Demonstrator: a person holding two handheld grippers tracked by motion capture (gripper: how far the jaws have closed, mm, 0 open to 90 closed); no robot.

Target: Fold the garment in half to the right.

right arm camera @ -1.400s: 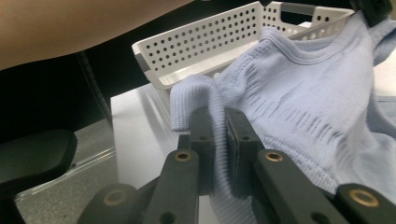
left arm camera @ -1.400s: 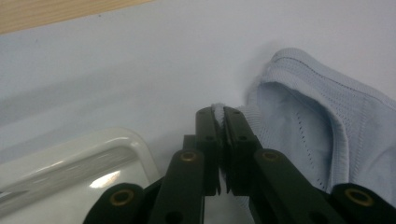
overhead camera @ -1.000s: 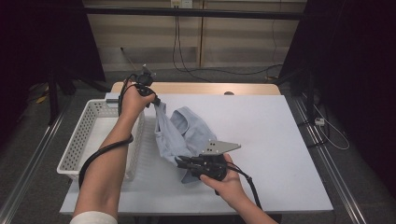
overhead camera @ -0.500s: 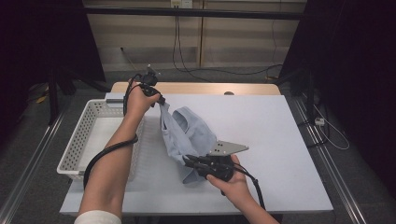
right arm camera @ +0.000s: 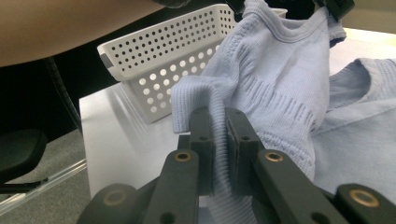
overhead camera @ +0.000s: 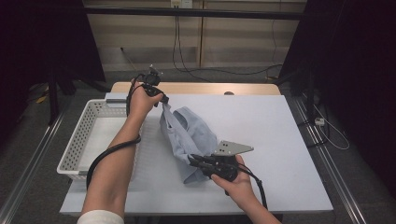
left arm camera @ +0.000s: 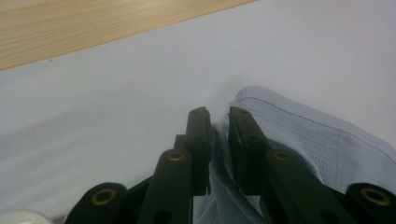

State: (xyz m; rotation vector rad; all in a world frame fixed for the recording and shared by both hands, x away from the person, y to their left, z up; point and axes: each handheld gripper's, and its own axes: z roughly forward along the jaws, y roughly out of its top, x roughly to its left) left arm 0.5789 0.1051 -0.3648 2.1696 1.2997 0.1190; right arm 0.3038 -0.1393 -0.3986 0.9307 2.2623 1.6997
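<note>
Dark-curtained room, cables along the back wall. White counter, wooden strip at its far edge. White perforated basket at its left side.

Light blue knit garment near counter centre, just right of the basket, stretched between both tools.

Left hand-held gripper: at the garment's far end, lifted off the counter. In the left gripper view a hemmed edge sits between the jaws; they have just been opening, and a gap shows beside the cloth, so the grip looks to be loosening.

Right hand-held gripper: near end, low over the counter, clamped on a ribbed fold.

Judgement: two-end hold keeps the cloth taut, likely for spreading or folding flat. Far end appears about to be let go.
</note>
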